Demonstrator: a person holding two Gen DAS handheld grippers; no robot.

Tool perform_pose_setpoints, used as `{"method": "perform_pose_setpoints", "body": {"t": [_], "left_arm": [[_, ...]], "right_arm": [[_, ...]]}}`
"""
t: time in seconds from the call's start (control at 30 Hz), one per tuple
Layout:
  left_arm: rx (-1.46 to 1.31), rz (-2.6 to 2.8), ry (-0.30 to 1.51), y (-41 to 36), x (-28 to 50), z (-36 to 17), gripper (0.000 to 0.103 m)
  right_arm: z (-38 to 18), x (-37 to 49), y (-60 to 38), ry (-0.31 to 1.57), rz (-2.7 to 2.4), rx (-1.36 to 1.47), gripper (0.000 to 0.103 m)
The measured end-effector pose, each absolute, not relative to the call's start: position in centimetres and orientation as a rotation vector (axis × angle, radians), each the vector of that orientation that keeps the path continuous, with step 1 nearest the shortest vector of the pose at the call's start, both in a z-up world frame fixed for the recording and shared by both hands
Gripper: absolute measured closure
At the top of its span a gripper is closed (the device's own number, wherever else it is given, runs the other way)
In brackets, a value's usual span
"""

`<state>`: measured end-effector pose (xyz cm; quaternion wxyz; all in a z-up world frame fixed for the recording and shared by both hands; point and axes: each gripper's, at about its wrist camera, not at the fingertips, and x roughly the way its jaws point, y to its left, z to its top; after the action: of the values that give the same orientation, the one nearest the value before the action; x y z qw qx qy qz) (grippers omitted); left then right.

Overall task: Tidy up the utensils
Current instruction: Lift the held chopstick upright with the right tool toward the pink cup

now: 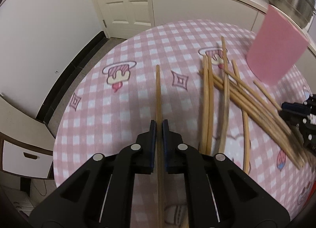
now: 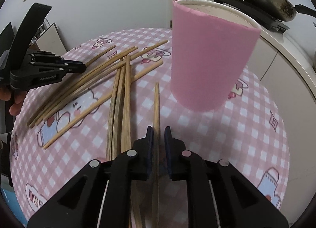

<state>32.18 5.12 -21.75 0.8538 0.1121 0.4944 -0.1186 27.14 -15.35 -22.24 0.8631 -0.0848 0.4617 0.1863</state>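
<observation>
A single light-brown wooden chopstick (image 1: 158, 89) is clamped in the jaws of the left gripper (image 1: 159, 127), its tip pointing away over the pink-and-white checked tabletop (image 1: 128, 54). A second wooden chopstick (image 2: 156, 105) runs between the jaws of the right gripper (image 2: 158, 132); these jaws are nearly together, but a small gap shows on the right side, so whether it is firmly pinched cannot be told.

The tall pink cylindrical holder (image 2: 207, 60) stands upright on the tabletop, just beyond the right gripper. Its inside is hidden in both views, so whether any chopsticks are already stowed cannot be told.

A loose pile of wooden chopsticks (image 2: 94, 81) is spread across the tabletop between the two grippers, crossed at several angles, none sorted.

Judgement: the task is at an early stage. Two pieces are picked or being picked; neither is over the holder's mouth. The bulk of the pile is left to be gathered and stowed.
</observation>
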Motion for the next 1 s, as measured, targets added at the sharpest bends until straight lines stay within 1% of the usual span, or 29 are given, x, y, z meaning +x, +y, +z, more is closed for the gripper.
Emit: {"method": "perform_pose_setpoints", "body": {"t": [0.13, 0.2, 0.23, 0.27, 0.3, 0.33, 0.4, 0.47, 0.5, 0.53, 0.57, 0.77, 1.0], "left_arm": [[0.264, -0.242, 1.039, 4.4, 33.6, -21.9, 0.095], [0.277, -0.234, 1.038, 3.9, 34.4, -22.1, 0.092], [0.282, -0.223, 1.039, 3.7, 34.8, -22.0, 0.087], [0.288, -0.208, 1.037, 3.7, 35.1, -22.0, 0.076], [0.293, -0.192, 1.034, 3.6, 35.3, -22.0, 0.069], [0.295, -0.182, 1.029, 3.6, 35.4, -22.0, 0.058], [0.287, -0.192, 1.023, 3.6, 35.7, -22.1, 0.059], [0.234, -0.244, 1.028, 3.8, 35.8, -22.2, 0.081], [0.221, -0.251, 1.03, 3.7, 35.9, -22.3, 0.082], [0.22, -0.25, 1.029, 3.6, 35.9, -22.3, 0.086], [0.221, -0.258, 1.029, 3.4, 35.9, -22.3, 0.096], [0.18, -0.258, 1.022, 3.4, 34.8, -21.4, 0.097], [0.139, -0.278, 0.918, 4.3, 31.3, -16.5, 0.097]], "right_arm": [[-22.2, 28.2, -14.7, 0.971, 0.389, -0.186, 0.089], [-22.3, 28.6, -14.5, 0.971, 0.389, -0.185, 0.088], [-22.3, 28.7, -14.4, 0.971, 0.389, -0.187, 0.087], [-22.3, 28.8, -14.3, 0.971, 0.388, -0.192, 0.087], [-22.3, 28.9, -14.2, 0.97, 0.386, -0.197, 0.086], [-22.3, 28.9, -14.2, 0.968, 0.385, -0.201, 0.086], [-22.3, 28.9, -14.1, 0.965, 0.386, -0.203, 0.087], [-22.4, 28.8, -14.3, 0.963, 0.383, -0.199, 0.089], [-22.4, 29.0, -14.3, 0.962, 0.376, -0.202, 0.095], [-22.3, 28.9, -14.5, 0.963, 0.377, -0.198, 0.098], [-22.3, 28.9, -14.6, 0.965, 0.38, -0.189, 0.098], [-20.9, 27.7, -15.3, 0.934, 0.401, -0.142, 0.098], [-16.5, 25.0, -16.3, 0.838, 0.432, -0.098, 0.098]]}}
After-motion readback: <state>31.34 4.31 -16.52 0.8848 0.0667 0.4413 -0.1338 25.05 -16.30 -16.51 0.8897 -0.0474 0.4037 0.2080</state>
